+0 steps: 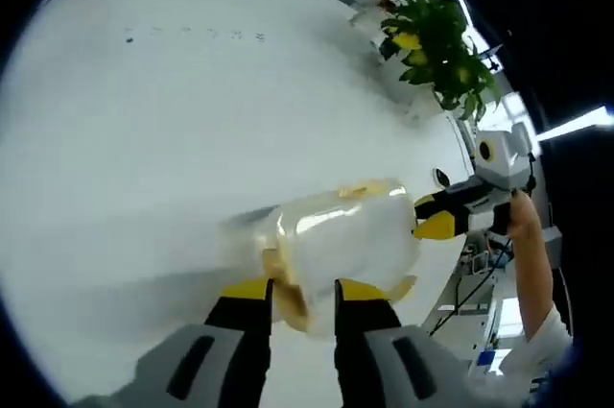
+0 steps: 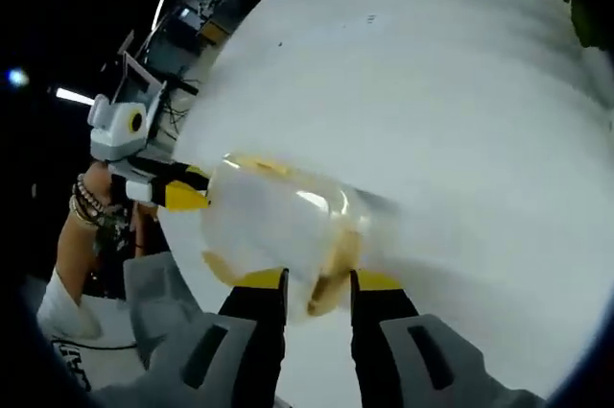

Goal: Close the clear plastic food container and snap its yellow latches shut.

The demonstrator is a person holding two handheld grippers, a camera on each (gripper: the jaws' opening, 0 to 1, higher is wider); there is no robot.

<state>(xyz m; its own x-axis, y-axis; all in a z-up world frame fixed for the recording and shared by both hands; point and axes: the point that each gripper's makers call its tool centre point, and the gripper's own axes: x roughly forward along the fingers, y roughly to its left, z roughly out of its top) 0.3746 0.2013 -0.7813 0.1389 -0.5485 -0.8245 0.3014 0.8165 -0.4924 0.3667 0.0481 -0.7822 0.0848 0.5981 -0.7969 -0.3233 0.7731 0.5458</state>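
The clear container, lid apparently down, sits on the white surface between both tools. The left tool and right tool each stand narrowly parted against an end where a yellow latch shows; through the blur, latching looks unfinished.

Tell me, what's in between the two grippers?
The clear plastic food container sits between them. In the left gripper view, the left gripper is at its near end and the right gripper at its far end.

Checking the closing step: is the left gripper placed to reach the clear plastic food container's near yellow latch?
Probably yes: the left gripper is already at the clear plastic food container, nothing between, though blur hides contact.
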